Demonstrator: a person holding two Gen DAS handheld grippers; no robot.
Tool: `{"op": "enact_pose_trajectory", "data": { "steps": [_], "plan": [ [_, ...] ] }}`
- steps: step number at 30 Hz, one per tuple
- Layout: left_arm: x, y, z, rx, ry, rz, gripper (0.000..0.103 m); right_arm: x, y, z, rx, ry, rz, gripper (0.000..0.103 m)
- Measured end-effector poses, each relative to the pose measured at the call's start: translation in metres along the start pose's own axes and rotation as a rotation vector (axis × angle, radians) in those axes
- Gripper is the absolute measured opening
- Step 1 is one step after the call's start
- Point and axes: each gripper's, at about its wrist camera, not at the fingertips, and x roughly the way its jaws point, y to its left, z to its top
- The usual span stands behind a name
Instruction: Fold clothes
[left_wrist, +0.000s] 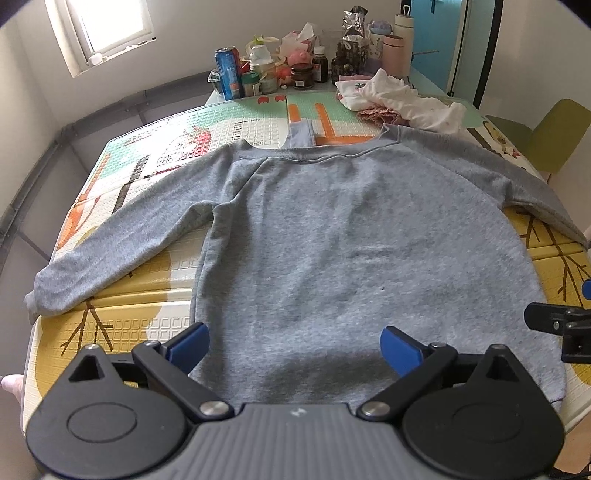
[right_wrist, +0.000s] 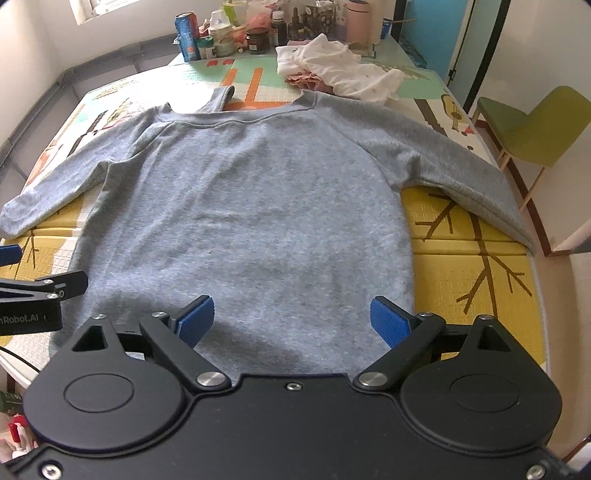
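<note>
Jaws spread wide on both our left gripper (left_wrist: 293, 347) and right gripper (right_wrist: 291, 319), holding nothing; straight ahead the grey sweatshirt (left_wrist: 332, 240) lies flat on the mat (left_wrist: 147, 266), hem nearest us, collar far, sleeves splayed sideways.

The grey sweatshirt (left_wrist: 332, 236) is seen as matt, softly fuzzy knit cloth with a ribbed neckband. Beneath it, the play mat (left_wrist: 155, 325) is shown as embossed foam with a faint sheen. Beyond the sweatshirt's collar, a crumpled white garment (left_wrist: 406, 99) of thin cloth and a glossy metal can (left_wrist: 229, 72) are found. The left gripper (left_wrist: 293, 345) is formed of matt black plastic, with ridged blue pads (right_wrist: 388, 325) and bright metal pins.
</note>
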Motion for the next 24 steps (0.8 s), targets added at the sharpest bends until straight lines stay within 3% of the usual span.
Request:
{"op": "enact_pose_trajectory", "data": {
  "steps": [7, 15, 24],
  "plan": [
    [0.001, -0.005, 0.007, 0.000, 0.000, -0.015, 0.101, 0.000, -0.004, 0.000, 0.015, -0.005, -0.004, 0.091],
    [-0.012, -0.021, 0.030, 0.018, -0.052, -0.046, 0.101, -0.010, -0.016, 0.009, 0.019, -0.038, -0.017, 0.091],
    [-0.060, -0.057, 0.075, 0.107, -0.181, -0.131, 0.101, -0.048, -0.062, 0.038, 0.029, -0.115, -0.044, 0.091]
  ]
}}
